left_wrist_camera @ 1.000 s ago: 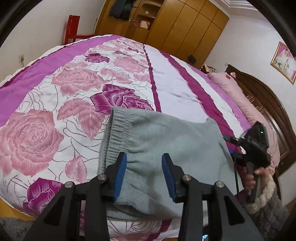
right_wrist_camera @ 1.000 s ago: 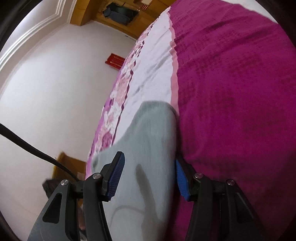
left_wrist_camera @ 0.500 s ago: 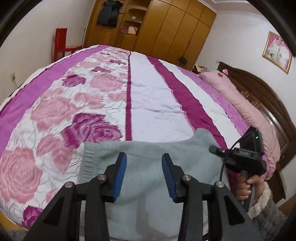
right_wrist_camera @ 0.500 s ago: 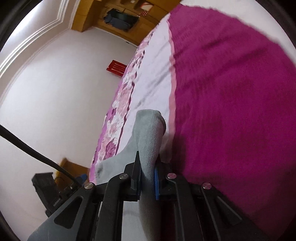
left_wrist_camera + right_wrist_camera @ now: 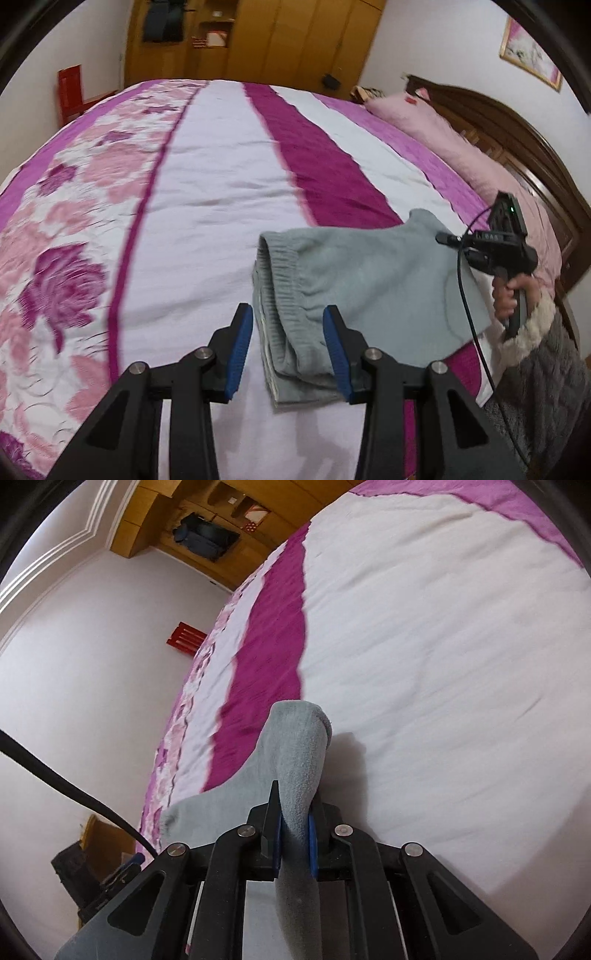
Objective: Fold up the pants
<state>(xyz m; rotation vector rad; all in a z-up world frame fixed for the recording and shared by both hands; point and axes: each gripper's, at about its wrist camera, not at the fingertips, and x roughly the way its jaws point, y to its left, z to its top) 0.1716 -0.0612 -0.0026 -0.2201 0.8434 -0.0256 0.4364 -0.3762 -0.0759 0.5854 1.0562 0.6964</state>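
The folded grey pants lie on the bed, with the ribbed waistband toward my left gripper. My left gripper is open, its blue pads on either side of the waistband end, not pinching it. The right gripper body shows in the left wrist view at the far right edge of the pants. In the right wrist view my right gripper is shut on a fold of the grey pants, which sticks up between the pads above the bedspread.
The bed has a pink, magenta and white flowered cover. A pink pillow and dark wooden headboard are at the right. A wooden wardrobe stands at the back and a red chair at the left.
The right gripper closed on the pants edge and has carried it right across the bed. The pants shifted right with it. The left gripper stayed open and now sits at the waistband end.
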